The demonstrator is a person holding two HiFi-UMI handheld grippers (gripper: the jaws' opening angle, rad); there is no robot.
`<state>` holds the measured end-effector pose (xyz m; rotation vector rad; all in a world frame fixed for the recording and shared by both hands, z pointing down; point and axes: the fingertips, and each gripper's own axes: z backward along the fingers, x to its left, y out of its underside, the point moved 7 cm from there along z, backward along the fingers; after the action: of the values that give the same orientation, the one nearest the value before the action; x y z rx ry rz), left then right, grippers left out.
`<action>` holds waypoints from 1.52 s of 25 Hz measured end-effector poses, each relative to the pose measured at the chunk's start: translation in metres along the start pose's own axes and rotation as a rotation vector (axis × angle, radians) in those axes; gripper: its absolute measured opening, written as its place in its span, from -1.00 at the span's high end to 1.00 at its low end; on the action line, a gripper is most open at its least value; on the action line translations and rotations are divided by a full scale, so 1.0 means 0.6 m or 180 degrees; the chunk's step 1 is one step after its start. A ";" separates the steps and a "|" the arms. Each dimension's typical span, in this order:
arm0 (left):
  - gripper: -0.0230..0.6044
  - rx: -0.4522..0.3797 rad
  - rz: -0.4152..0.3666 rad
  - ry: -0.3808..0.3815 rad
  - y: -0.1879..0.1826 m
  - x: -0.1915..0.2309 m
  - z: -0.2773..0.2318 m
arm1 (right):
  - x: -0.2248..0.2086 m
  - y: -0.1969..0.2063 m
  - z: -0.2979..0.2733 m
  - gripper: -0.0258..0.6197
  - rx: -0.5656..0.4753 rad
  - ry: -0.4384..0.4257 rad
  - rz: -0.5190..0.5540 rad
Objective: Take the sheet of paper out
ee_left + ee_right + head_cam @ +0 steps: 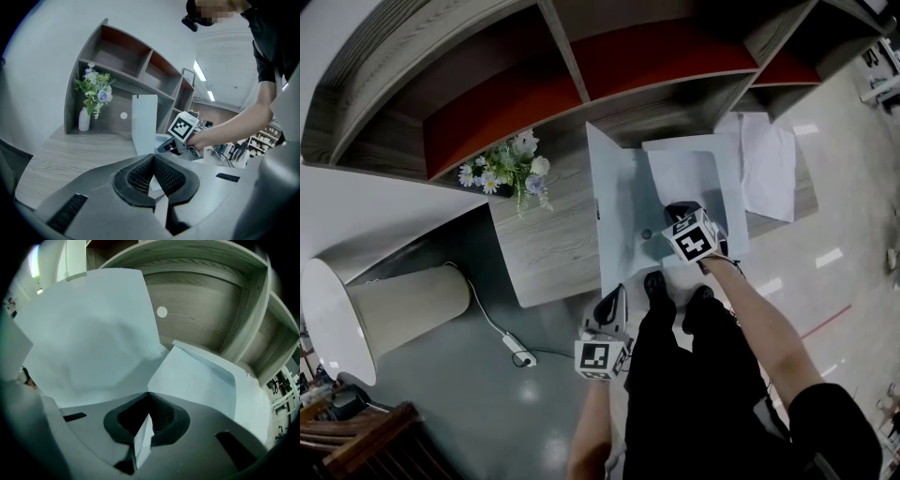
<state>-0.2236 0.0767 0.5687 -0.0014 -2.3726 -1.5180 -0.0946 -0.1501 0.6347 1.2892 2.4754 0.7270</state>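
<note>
The fingers [165, 417] of our right gripper [148, 394] are closed on the sheet of paper [197, 376]. Its near edge passes between the pads and shows as a white strip below the point where they meet. From the fingers the sheet runs forward and to the right, lifted a little off what lies under it. Just to the left of these fingers the folder [89, 333] has its cover raised, a broad pale panel leaning up and away from them.

The fingers [139, 177] of our left gripper [153, 157] are closed too, tips together. A pale sliver between the pads looks to us like the folder's near edge. The raised cover stands straight ahead of them, and the right gripper, with its marker cube, is beyond them to the right.

The folder lies open on the wooden desk [544, 244]. Some loose sheets [769, 164] lie on the desk to the right of the right fingers, apart from the folder. A vase of flowers [511, 169] stands well off to the left of both pairs of fingers, against the shelf unit [487, 103], which rises behind everything. A white lamp [356, 319] stands on the floor, far to the left of the left fingers.
</note>
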 end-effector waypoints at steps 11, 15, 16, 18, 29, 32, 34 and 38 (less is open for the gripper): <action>0.89 0.0020 -0.0071 0.0025 -0.002 -0.004 -0.003 | 0.014 -0.048 0.074 0.88 -0.0438 -0.0169 -0.0207; 0.89 0.0027 -0.0089 0.0051 -0.003 -0.009 -0.005 | 0.008 -0.063 0.110 0.88 -0.0619 -0.0218 -0.0363; 0.89 0.0023 -0.0090 0.0060 -0.004 -0.011 -0.006 | 0.006 -0.067 0.121 0.88 -0.0672 -0.0239 -0.0418; 0.89 0.0015 -0.0086 0.0078 -0.004 -0.015 -0.007 | 0.002 -0.074 0.144 0.88 -0.0773 -0.0276 -0.0511; 0.89 -0.0010 -0.0204 0.0152 -0.016 -0.039 -0.017 | -0.013 -0.090 0.255 0.88 -0.1261 -0.0405 -0.0648; 0.89 -0.0010 -0.0252 0.0174 -0.020 -0.045 -0.020 | -0.021 -0.091 0.287 0.88 -0.1401 -0.0398 -0.0667; 0.89 -0.0015 -0.0274 0.0195 -0.021 -0.049 -0.023 | -0.026 -0.090 0.308 0.88 -0.1489 -0.0396 -0.0695; 0.89 0.0000 -0.0310 0.0218 -0.022 -0.057 -0.027 | -0.035 -0.090 0.357 0.88 -0.1668 -0.0376 -0.0737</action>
<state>-0.1890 0.0623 0.5540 0.1657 -2.3496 -1.5360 -0.0253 -0.1266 0.4255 0.8132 2.0904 1.1029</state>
